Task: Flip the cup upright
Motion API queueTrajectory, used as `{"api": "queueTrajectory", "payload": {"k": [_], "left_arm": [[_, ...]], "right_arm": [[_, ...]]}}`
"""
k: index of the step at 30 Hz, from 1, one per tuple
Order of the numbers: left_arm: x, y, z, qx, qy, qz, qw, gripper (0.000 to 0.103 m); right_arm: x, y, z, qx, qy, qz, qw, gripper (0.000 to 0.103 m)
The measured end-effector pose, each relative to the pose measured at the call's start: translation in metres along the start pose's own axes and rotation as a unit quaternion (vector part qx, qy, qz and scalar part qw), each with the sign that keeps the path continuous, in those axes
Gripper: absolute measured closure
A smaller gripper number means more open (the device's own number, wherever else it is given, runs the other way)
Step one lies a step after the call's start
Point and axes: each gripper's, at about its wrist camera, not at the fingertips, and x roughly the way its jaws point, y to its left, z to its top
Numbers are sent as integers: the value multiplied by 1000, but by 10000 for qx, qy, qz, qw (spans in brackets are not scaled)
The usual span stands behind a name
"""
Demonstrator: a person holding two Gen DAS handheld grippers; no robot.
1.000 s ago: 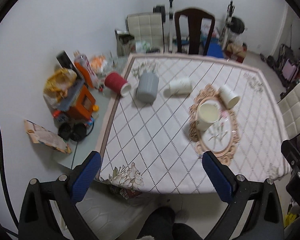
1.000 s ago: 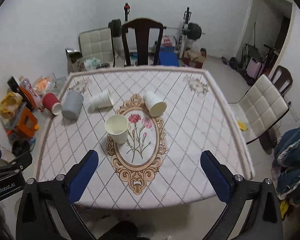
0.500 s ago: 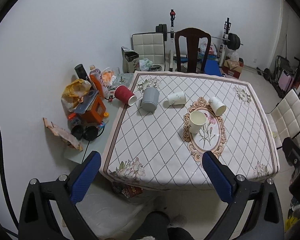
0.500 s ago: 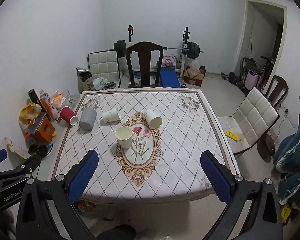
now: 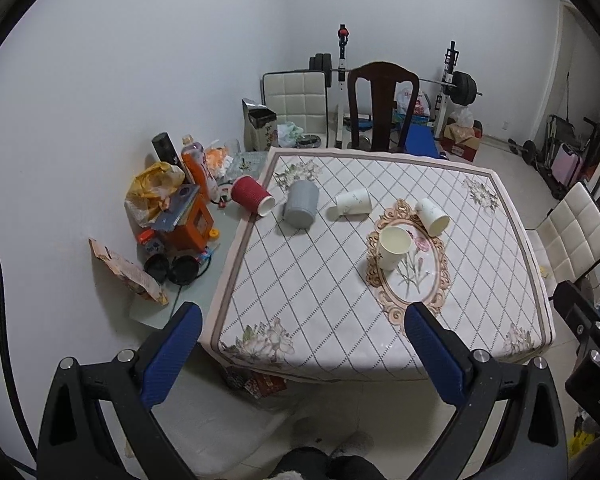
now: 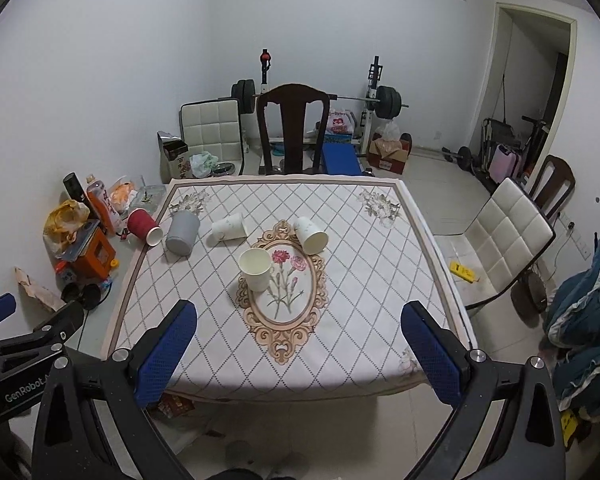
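On the patterned tablecloth (image 5: 320, 280) a cream paper cup (image 5: 394, 247) stands upright, also seen in the right wrist view (image 6: 255, 269). Two white paper cups lie on their sides: one (image 5: 353, 203) (image 6: 230, 227) left of centre, one (image 5: 433, 216) (image 6: 310, 234) further right. A grey cup (image 5: 302, 209) (image 6: 183, 233) stands mouth down. A red ribbed cup (image 5: 253, 195) (image 6: 144, 226) lies on its side at the table's left edge. My left gripper (image 5: 300, 344) and right gripper (image 6: 298, 346) are both open and empty, held back from the near table edge.
A dark wooden chair (image 6: 294, 132) stands at the far side, a white padded chair (image 6: 508, 236) to the right. Clutter of bottles, bags and an orange box (image 5: 188, 216) sits on a side surface left of the table. Gym weights (image 6: 388, 98) line the back wall.
Both grippers pulled back and up from the table over the last second; the table and cups look smaller and farther. The cups have not moved.
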Motion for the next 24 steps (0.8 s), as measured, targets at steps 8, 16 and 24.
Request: {"api": "queueTrajectory", "payload": {"k": [8,16,24], "left_arm": [[1,5,2,34,-61,5,10000,0],[4,9,4,37,-71,-30,10000,0],[4,9,5,21,-88,-68,9999,0]], "right_arm": [[6,7,0,29,23,-30,10000,0],[11,12,-2,11,49,-53,10000,0],[13,13,-2,6,57,-61,10000,0]]}}
